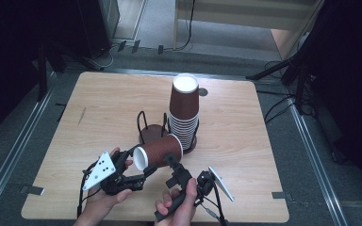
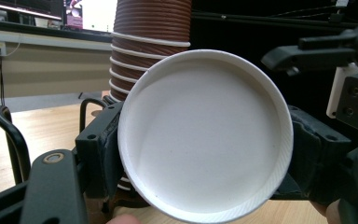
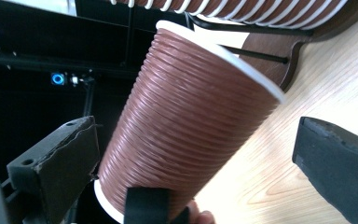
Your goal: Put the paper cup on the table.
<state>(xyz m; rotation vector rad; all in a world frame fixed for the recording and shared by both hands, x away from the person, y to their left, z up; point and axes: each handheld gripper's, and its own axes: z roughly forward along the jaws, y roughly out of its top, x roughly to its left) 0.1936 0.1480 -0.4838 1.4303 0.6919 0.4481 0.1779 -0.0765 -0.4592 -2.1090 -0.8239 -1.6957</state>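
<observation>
At lower centre of the high view, the left gripper [image 1: 139, 170] clamps the single cup [image 1: 160, 150] horizontally by its base; the right gripper [image 1: 172, 167] brackets it, jaws spread, probably to take it.

The left claw [image 1: 134, 167] is a black frame of angular links, topped by a pale grey three-cornered plate marked with small dark dots. A thin black cable loops from its rear. The right claw [image 1: 169, 162] is likewise black, with a grey plate at its outer side and thin cables trailing behind. In the gripper views the jaws carry thick dark foam pads with rough, torn edges, and a brass-coloured screw sits in one black link.
</observation>
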